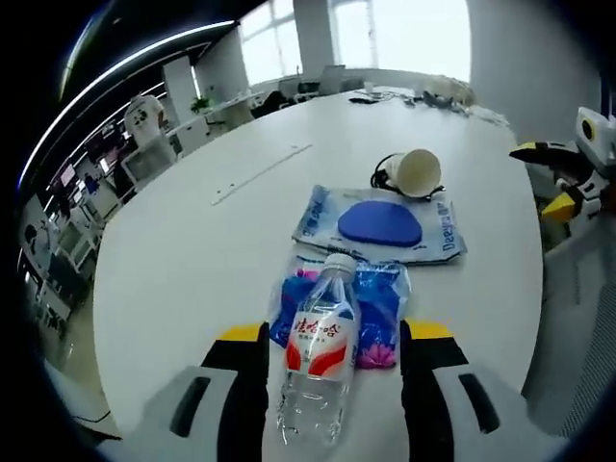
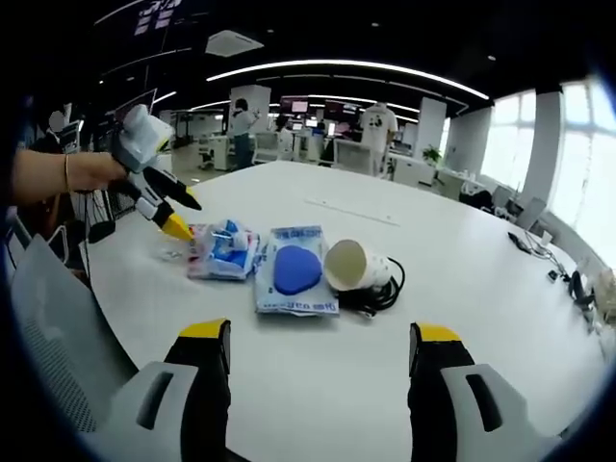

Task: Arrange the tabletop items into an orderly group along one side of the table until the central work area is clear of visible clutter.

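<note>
Left gripper [image 1: 332, 361] holds a clear water bottle [image 1: 318, 356] between its jaws above a blue snack packet [image 1: 380, 308]. Right gripper [image 2: 322, 361] hangs wide open, empty, near the tipped paper cup [image 2: 348, 265] on the white table [image 2: 462, 289].

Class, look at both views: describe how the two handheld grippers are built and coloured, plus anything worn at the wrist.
Both the left gripper and right gripper have pale grey bodies with dark slots, black jaws and yellow tips. In the right gripper view, the hand holding the left gripper wears a thin wrist bracelet.

Clear glossy plastic bottle [image 1: 318, 371], shiny plastic packets [image 1: 380, 223], a matt paper cup [image 1: 417, 171], smooth white table [image 1: 192, 260].
</note>
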The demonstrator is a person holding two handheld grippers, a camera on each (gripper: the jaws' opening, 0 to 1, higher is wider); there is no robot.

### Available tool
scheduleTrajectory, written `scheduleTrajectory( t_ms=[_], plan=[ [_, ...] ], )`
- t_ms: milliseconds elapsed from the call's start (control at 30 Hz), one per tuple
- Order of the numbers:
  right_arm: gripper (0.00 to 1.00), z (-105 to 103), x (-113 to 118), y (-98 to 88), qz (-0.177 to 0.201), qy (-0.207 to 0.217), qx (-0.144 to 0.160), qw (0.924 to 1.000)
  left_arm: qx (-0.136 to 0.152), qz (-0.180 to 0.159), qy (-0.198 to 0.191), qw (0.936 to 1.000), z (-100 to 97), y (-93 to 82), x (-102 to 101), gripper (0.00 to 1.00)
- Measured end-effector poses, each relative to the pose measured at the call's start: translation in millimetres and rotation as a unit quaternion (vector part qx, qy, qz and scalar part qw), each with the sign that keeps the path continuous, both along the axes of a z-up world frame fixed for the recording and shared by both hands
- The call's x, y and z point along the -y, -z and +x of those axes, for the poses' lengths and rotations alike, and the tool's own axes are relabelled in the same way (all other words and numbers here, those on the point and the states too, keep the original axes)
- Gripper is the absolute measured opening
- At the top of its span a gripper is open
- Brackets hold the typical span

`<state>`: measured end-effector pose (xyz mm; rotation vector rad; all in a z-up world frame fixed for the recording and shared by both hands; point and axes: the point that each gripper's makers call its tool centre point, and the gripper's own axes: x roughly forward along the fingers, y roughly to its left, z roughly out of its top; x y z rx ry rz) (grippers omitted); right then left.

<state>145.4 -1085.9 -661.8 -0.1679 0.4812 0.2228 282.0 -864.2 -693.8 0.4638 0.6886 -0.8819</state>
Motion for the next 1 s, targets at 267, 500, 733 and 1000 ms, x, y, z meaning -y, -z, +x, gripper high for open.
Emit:
scheduleTrajectory(
  t_ms=[267, 500, 733, 1000],
  plan=[
    [0.74, 0.1, 1.0, 1.1, 0.001, 0.002, -0.002, 1.0000, 0.001, 0.034, 0.031, 0.9989, 9.2, 4.5, 9.6, 0.47],
    [0.74, 0.0, 1.8, 2.5, 0.001, 0.005, -0.006, 1.0000, -0.018, 0.053, 0.049, 0.9973, 10.4, 13.8, 11.7, 0.45],
    [0.74, -0.7, 4.2, 5.0, -0.001, 0.009, -0.012, 0.9999, -0.042, 0.070, 0.050, 0.9954, 15.3, 25.4, 12.5, 0.45],
    [0.73, -0.8, 6.1, 6.3, -0.002, 0.012, -0.015, 0.9998, -0.062, 0.100, 0.063, 0.9910, 16.4, 38.3, 12.2, 0.36]
  ],
)
